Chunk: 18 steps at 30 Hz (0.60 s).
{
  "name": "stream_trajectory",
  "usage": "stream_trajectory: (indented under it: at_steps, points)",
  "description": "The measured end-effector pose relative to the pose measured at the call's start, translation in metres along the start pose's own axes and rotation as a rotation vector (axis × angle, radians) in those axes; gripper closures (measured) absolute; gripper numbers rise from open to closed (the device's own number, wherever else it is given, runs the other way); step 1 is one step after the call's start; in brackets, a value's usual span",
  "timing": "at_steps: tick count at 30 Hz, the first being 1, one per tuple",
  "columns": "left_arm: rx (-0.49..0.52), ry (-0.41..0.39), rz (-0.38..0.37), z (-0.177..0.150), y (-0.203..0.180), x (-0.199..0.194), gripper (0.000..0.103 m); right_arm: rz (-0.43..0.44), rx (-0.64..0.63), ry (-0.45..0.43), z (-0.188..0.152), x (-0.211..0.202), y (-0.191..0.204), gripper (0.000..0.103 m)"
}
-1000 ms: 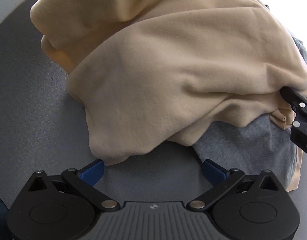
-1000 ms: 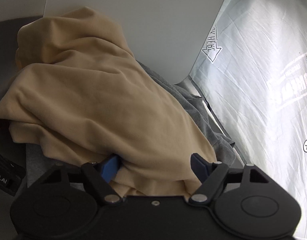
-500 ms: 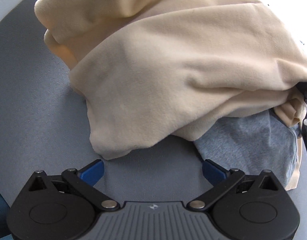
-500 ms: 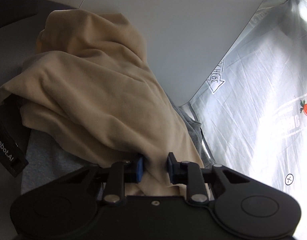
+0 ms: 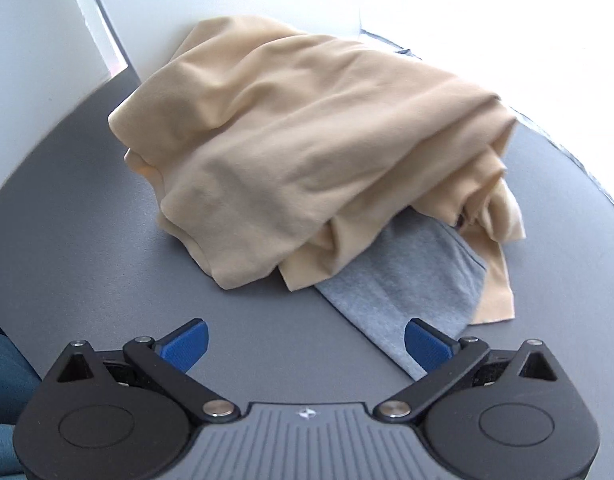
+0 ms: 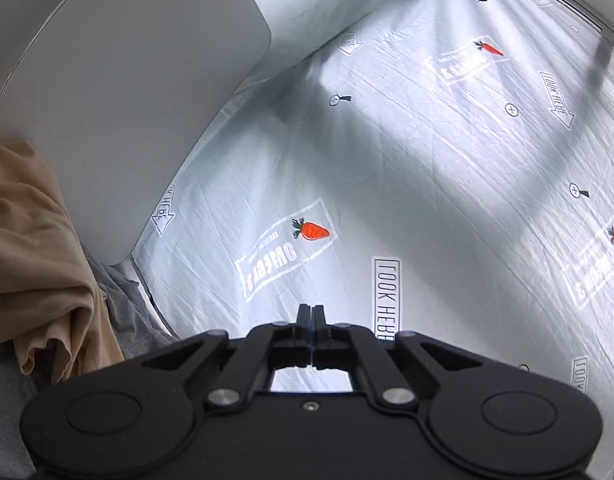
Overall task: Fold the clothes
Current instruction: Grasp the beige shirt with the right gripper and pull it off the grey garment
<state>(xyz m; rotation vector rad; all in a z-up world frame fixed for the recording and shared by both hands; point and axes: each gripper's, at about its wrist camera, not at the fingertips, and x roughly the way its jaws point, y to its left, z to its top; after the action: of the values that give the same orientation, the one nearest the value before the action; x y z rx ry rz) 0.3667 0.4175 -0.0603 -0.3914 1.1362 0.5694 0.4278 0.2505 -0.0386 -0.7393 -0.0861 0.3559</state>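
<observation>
A crumpled tan garment [image 5: 307, 140] lies heaped on the grey tabletop [image 5: 87, 240], partly covering a grey garment [image 5: 407, 280] whose corner sticks out toward me. My left gripper [image 5: 307, 340] hovers above and in front of the pile, open, with nothing between its blue pads. In the right wrist view the tan garment [image 6: 27, 240] and the grey garment [image 6: 123, 300] sit at the far left. My right gripper [image 6: 311, 312] points away from them toward a printed sheet, its fingers pressed together with no cloth between them.
A white panel [image 6: 127, 100] stands behind the pile. A pale sheet printed with carrots and arrows [image 6: 427, 200] fills the right side. A white wall [image 5: 27, 60] borders the table at left. Teal fabric [image 5: 3, 380] shows at the lower left edge.
The left gripper has pulled back and up from the pile. The right gripper closed at the tan garment's edge, then swung away toward the printed sheet with nothing in it.
</observation>
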Motion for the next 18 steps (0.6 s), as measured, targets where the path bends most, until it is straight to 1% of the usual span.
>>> stream_trajectory:
  at_steps: [1,3,4,5,7,9,11,14,16,18]
  points:
    - [0.008,-0.015,0.001,-0.007,-0.009,-0.008,0.0,0.026,0.01,0.032,-0.008,-0.006,-0.01,0.098]
    - [0.016,-0.045,0.003,-0.019,-0.03,-0.016,0.0,0.085,0.053,0.077,-0.021,-0.018,-0.029,0.079]
    - [0.014,-0.052,-0.002,-0.023,-0.036,-0.018,0.0,0.118,0.09,0.094,-0.027,-0.025,-0.034,0.064]
    - [0.007,-0.053,-0.011,-0.026,-0.037,-0.018,0.0,0.15,0.126,0.112,-0.033,-0.032,-0.039,0.056]
    - [-0.005,-0.058,-0.038,-0.03,-0.038,-0.013,0.0,0.204,0.185,0.179,-0.045,-0.037,-0.041,0.056]
    - [0.004,-0.06,-0.088,-0.03,-0.038,-0.004,0.0,0.231,0.235,0.226,-0.053,-0.041,-0.041,0.056]
    - [0.01,-0.062,-0.118,-0.024,-0.035,0.003,0.0,0.25,0.277,0.248,-0.054,-0.041,-0.037,0.054]
    - [-0.014,-0.062,-0.132,-0.011,-0.023,0.017,0.0,0.295,0.274,0.243,-0.045,-0.027,-0.023,0.053]
    - [-0.049,-0.055,-0.131,0.0,-0.011,0.029,0.0,0.344,0.248,0.227,-0.03,-0.009,-0.003,0.052]
    - [-0.089,-0.041,-0.122,0.013,0.004,0.042,0.0,0.399,0.248,0.223,-0.016,0.011,0.017,0.051]
